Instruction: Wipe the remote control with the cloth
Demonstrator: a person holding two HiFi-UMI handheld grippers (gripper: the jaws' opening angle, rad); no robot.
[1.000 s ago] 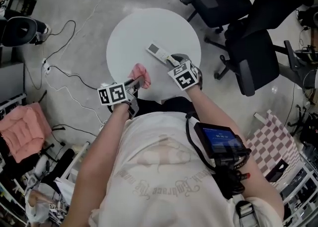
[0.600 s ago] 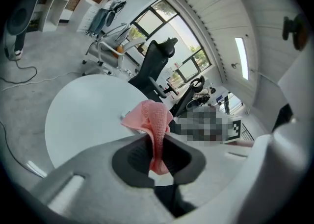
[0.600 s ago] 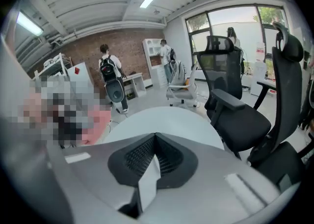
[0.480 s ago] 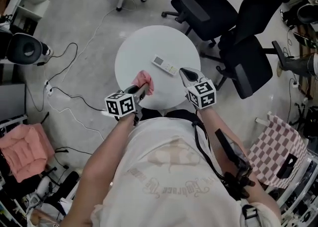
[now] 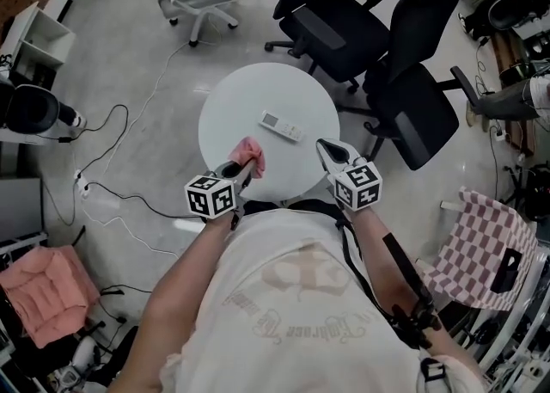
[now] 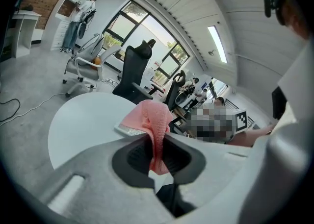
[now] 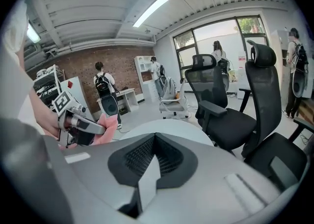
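**Item:** remote control (image 5: 282, 126), white, slim.

**Location:** flat on round white table (image 5: 232, 99), near centre, unheld.

**Long axis:** 10 o'clock to 4 o'clock in head view. End with small dark window apparently toward 10 o'clock, though too small to confirm.

**Cloth** (image 5: 251, 154), pink: pinched in left gripper (image 5: 243, 168), jaws clamped on a fold, remainder bunched beyond the tips. Over the table's 7 o'clock edge, apart from the remote.

**Right gripper** (image 5: 326, 149): jaws fully together, nothing between them. At the table's 4 o'clock edge, apart from the remote.

**Progress, as judged:** no wiping contact at present, with cloth gripped and ready but off the remote. Nothing on the remote's surface to tell whether already wiped. Apparently left to do: bringing cloth down onto remote, then strokes along the long axis, probably with the remote steadied.
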